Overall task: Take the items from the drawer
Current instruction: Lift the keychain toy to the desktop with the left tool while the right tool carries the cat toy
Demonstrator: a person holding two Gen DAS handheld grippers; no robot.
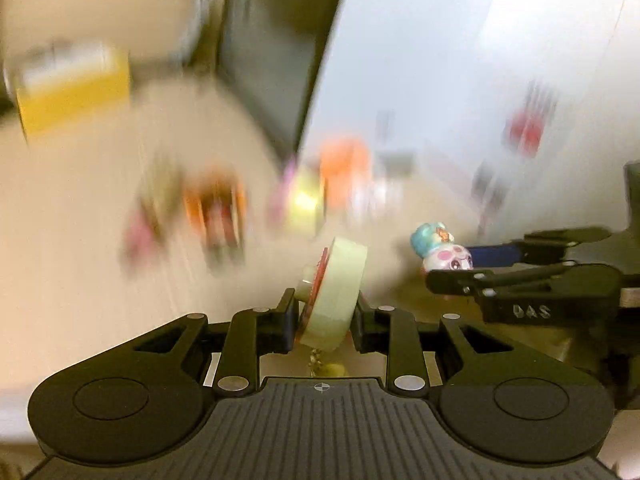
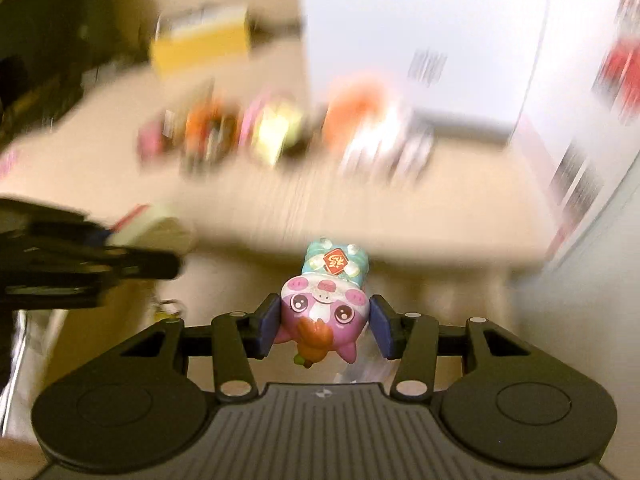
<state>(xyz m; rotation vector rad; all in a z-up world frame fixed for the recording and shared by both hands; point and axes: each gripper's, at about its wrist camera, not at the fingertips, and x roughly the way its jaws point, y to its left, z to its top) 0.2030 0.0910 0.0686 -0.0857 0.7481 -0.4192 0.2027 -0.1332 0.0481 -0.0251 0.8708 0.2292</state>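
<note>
My left gripper (image 1: 326, 312) is shut on a pale green round keychain disc (image 1: 340, 280), held on edge between the pads, with a small chain dangling below it. My right gripper (image 2: 324, 320) is shut on a pink pig figurine (image 2: 324, 300) with a blue hat, gripped at its sides and head pointing away. In the left wrist view the right gripper (image 1: 460, 266) and the figurine (image 1: 436, 248) show at the right. In the right wrist view the left gripper (image 2: 132, 240) enters from the left with the disc (image 2: 154, 220). Both hang above a blurred beige surface.
Everything behind is motion-blurred. A beige tabletop (image 2: 400, 208) carries several small colourful items (image 2: 260, 132). A yellow box (image 2: 200, 44) stands at the back left, a dark panel (image 1: 264, 60) and a white wall (image 1: 440, 60) beyond.
</note>
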